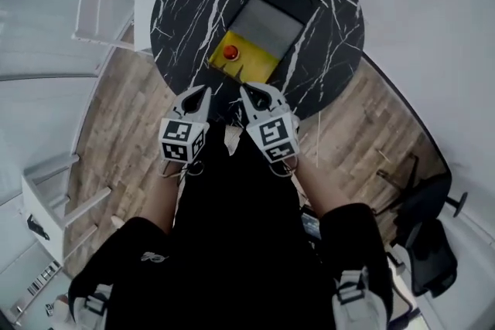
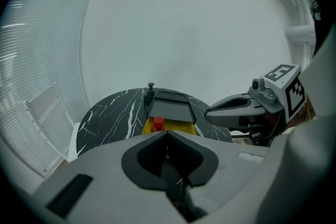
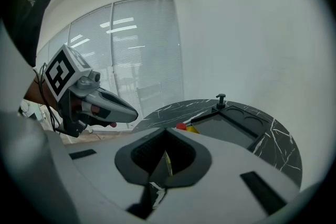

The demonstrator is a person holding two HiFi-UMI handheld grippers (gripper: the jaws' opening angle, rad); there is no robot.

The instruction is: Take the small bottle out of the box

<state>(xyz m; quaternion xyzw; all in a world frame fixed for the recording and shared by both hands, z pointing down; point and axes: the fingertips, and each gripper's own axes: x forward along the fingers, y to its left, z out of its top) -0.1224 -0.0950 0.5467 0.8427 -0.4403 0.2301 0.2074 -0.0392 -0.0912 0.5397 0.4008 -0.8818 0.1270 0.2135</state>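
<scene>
**Observer:** Task status?

**Operator:** Not begun, by my reading. The small bottle (image 1: 230, 52) is in the yellow box (image 1: 261, 67) with only its red cap showing. A grey panel (image 1: 267, 25) covers the rest of the box, toward the top of the frame. Nothing is lifted out, so the reach, the grasp and the lift all remain.

**Observer:** Grippers?

**Operator:** My left gripper (image 1: 205, 90) is clenched, jaws tip to tip, with nothing between them. My right gripper (image 1: 247, 88) is the same: closed and empty. They hang side by side at the lower edge of the round black marble counter (image 1: 186, 4), mid-frame in the head view.

**Observer:** Bottle relative to them?

**Operator:** It is above both tips in the head view, clear of them and roughly between their lines. In the left gripper view the cap sits just over my closed tips. In the right gripper view it is just over them and a little to the right. I judge the jaws must open before either gripper closes in.
</scene>
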